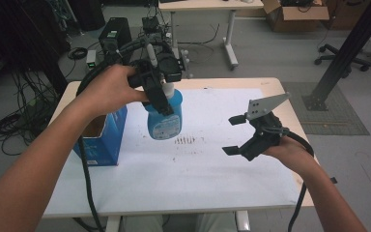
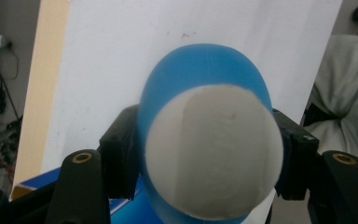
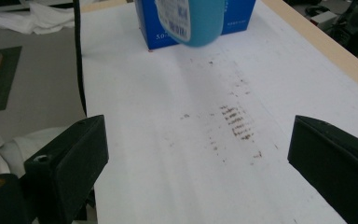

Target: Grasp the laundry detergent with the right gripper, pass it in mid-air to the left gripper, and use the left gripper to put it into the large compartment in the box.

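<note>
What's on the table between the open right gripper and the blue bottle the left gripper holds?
Only bare white sheet with small brown marks, seen in the right gripper view; blue plastic bottle hangs beyond.

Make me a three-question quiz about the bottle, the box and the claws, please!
1. Where is the blue bottle?
A. held in the air
B. lying on the floor
C. inside the box

2. What colour is the box?
A. red
B. blue
C. yellow

3. How is the right claw?
A. shut on the bottle
B. open, holding nothing
C. shut on the box

Answers:
1 A: the left claw clamps the bottle's top above the table.
2 B: its sides are blue.
3 B: its jaws stand wide apart over the stained sheet.
</note>
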Tool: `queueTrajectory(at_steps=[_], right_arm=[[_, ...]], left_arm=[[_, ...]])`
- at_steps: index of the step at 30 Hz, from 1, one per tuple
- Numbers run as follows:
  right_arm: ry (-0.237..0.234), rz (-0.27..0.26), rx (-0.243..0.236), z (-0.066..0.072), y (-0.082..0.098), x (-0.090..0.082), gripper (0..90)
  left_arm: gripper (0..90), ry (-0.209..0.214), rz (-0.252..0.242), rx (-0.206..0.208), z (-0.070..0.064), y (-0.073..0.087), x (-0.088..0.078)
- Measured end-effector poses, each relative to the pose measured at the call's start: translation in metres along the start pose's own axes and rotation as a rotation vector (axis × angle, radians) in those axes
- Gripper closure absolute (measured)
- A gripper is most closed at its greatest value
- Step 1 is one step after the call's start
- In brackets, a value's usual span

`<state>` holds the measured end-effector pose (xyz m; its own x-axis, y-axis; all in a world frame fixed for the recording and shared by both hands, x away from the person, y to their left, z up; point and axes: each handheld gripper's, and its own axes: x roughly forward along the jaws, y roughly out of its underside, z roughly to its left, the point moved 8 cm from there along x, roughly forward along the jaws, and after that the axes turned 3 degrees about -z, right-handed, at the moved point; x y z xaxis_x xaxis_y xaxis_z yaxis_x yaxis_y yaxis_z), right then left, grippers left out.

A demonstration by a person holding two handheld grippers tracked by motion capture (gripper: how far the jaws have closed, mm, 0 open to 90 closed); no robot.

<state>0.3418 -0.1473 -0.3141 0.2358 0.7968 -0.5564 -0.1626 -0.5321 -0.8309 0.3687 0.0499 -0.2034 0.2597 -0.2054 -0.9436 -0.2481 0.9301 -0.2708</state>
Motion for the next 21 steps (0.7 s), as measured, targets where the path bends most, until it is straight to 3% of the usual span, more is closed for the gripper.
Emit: queueTrajectory(at_steps=[2,3,5,6,10,19,21], right_arm=[[-0.005,0.018,0.011,0.001,0.003,-0.006,4.8],[-0.005,0.018,0.011,0.001,0.003,-0.006,4.8],[-0.006,0.056,0.013,0.001,0.007,-0.013,4.7],[-0.006,0.056,0.013,0.001,0.007,-0.013,4.7],[0.015,0.103,0.016,-0.006,0.013,-0.025,4.7],[0.041,0.117,0.01,-0.015,0.018,-0.036,4.7],[0.046,0.121,0.015,-0.017,0.021,-0.038,4.7]], left_arm=[[38.0,-0.027,0.007,-0.045,0.005,0.0,-0.006],[37.9,-0.027,0.007,-0.045,0.005,0.0,-0.006],[37.9,-0.043,0.009,-0.106,0.01,0.002,-0.012],[38.0,-0.043,0.009,-0.106,0.01,0.002,-0.012],[38.0,-0.059,-0.009,-0.21,0.02,0.005,-0.022],[38.0,-0.142,0.011,-0.394,0.045,0.015,-0.044],[38.0,-0.169,0.003,-0.45,0.056,0.017,-0.054]])
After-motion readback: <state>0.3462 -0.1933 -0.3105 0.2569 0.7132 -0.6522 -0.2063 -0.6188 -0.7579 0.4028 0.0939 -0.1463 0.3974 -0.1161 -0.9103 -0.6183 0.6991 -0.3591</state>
